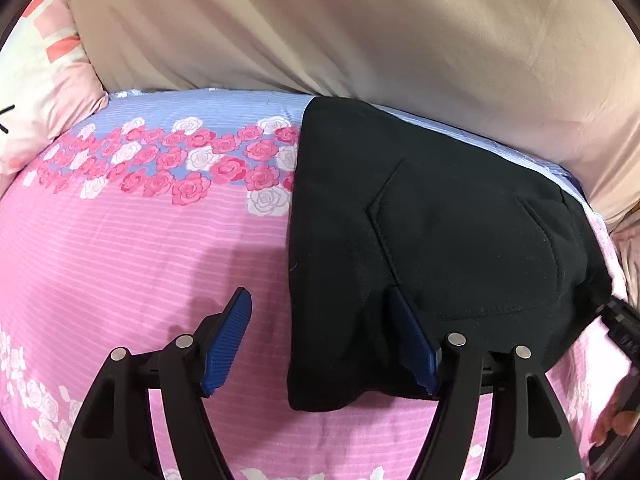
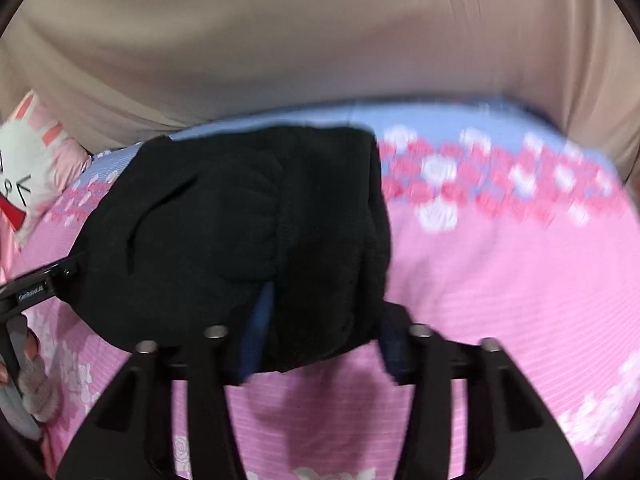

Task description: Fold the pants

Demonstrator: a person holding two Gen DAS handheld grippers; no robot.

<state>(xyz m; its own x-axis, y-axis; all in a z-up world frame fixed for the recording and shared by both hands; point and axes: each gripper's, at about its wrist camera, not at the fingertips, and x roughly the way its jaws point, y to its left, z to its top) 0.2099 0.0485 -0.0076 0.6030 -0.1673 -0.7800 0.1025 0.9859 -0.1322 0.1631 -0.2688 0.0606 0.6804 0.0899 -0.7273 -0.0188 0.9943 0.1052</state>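
The black pants [image 1: 440, 220] lie folded into a compact pile on the pink rose-print bedsheet [image 1: 140, 248], a stitched back pocket facing up. My left gripper [image 1: 324, 340] stands open at the pile's near left corner. One blue pad [image 1: 234, 336] is over the bare sheet and the other rests on the cloth, with nothing pinched. In the blurred right wrist view, the pants [image 2: 224, 220] bulge forward. My right gripper [image 2: 326, 336] is shut on a thick fold at their near right edge, and the cloth fills the gap between both pads.
A beige cloth [image 1: 340, 28] hangs along the far side of the bed. A white and pink rabbit-print pillow [image 2: 28, 172] sits at the far left. The right gripper's body [image 1: 622, 328] shows at the right edge of the left wrist view. A hand [image 2: 32, 360] holds the left gripper's body [image 2: 40, 284].
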